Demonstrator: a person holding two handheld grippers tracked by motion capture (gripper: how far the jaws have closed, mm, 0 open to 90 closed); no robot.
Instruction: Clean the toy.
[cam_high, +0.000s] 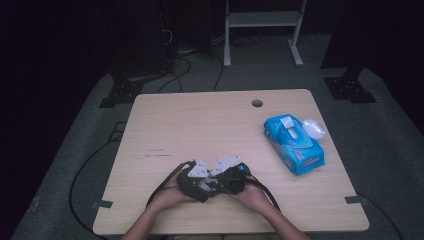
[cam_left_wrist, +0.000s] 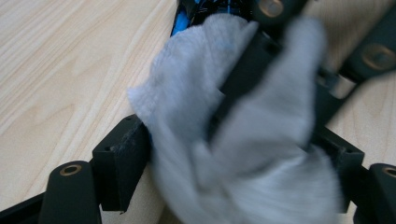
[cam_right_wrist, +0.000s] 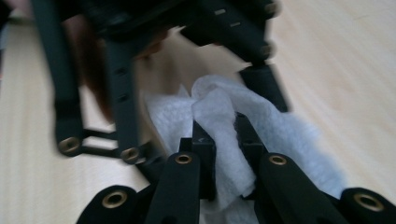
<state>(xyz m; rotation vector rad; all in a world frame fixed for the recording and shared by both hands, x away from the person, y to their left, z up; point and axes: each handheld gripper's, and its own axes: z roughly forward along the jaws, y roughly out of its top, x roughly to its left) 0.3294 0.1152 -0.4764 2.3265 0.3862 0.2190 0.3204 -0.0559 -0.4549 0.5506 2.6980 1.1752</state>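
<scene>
White wipe (cam_right_wrist: 219, 140) bunched between the two grippers, low over the near-centre of the wooden table (cam_high: 200, 125). Left gripper (cam_high: 196, 179): jaws spread wide on either side of the wipe, in its own view one pad at the cloth's left edge, the far pad mostly hidden behind the folds; grip on the cloth not clear. Right gripper (cam_right_wrist: 223, 140): jaws pressed together, pinching a fold of the wipe between the pads, cloth bulging above and below the nip. Both grippers nose to nose in the high view, touching or nearly so, hands (cam_high: 167, 199) behind them at the near edge. Further right, well apart: blue wipes pack (cam_high: 294, 145) lying flat, flap raised, a clear plastic lid (cam_high: 314, 128) just beside its far corner. Round cable hole (cam_high: 257, 103) near the far edge.
</scene>
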